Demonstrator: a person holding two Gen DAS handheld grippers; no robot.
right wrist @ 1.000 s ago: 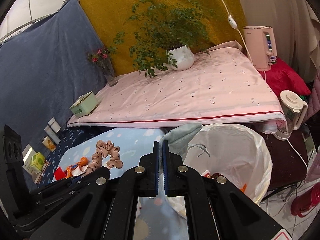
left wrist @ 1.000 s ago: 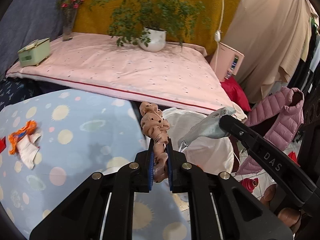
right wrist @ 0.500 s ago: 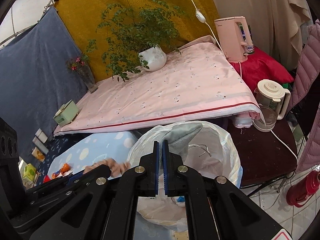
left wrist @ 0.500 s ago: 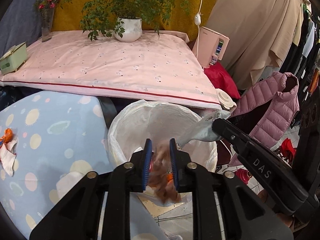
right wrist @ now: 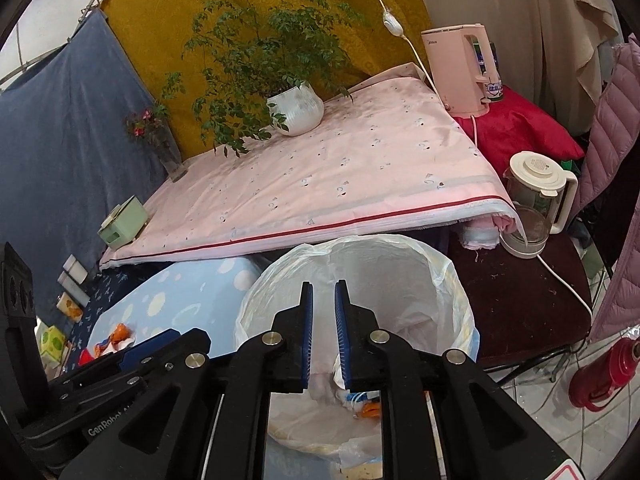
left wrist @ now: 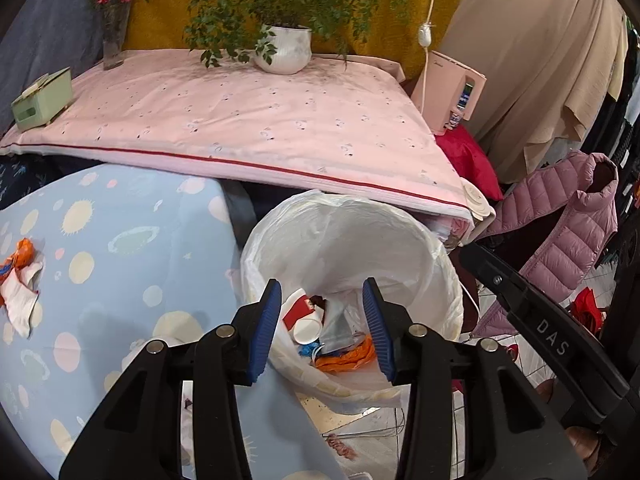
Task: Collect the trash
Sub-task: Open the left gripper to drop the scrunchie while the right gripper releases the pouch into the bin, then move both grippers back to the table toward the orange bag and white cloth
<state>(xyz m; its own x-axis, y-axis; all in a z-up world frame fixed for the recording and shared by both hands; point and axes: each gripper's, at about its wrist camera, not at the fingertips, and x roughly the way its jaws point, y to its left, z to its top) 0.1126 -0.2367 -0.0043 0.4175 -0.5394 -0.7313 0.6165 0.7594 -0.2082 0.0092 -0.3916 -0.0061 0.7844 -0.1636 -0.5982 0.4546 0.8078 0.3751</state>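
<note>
My left gripper (left wrist: pixel 325 322) is open and empty, right above the mouth of a bin lined with a white bag (left wrist: pixel 340 232). Inside lie a paper cup (left wrist: pixel 307 325), orange wrappers (left wrist: pixel 348 356) and other trash. My right gripper (right wrist: pixel 323 330) is open and empty, also above the bin (right wrist: pixel 400 264). An orange and white piece of trash (left wrist: pixel 20 280) lies on the light blue spotted cloth (left wrist: pixel 120 248) at the left; it also shows in the right wrist view (right wrist: pixel 114 338).
A pink-covered table (left wrist: pixel 240 120) behind the bin holds a potted plant (left wrist: pixel 284 48), a flower vase (left wrist: pixel 112 40) and a green box (left wrist: pixel 40 98). A pink kettle (right wrist: pixel 460 72), a glass kettle (right wrist: pixel 536 204), a pink jacket (left wrist: pixel 560 232) and a red flask (right wrist: pixel 600 376) are to the right.
My left gripper moved right over the bin, opened and dropped the spotted pink scrunchie. My right gripper opened and let go of the grey piece it held.
</note>
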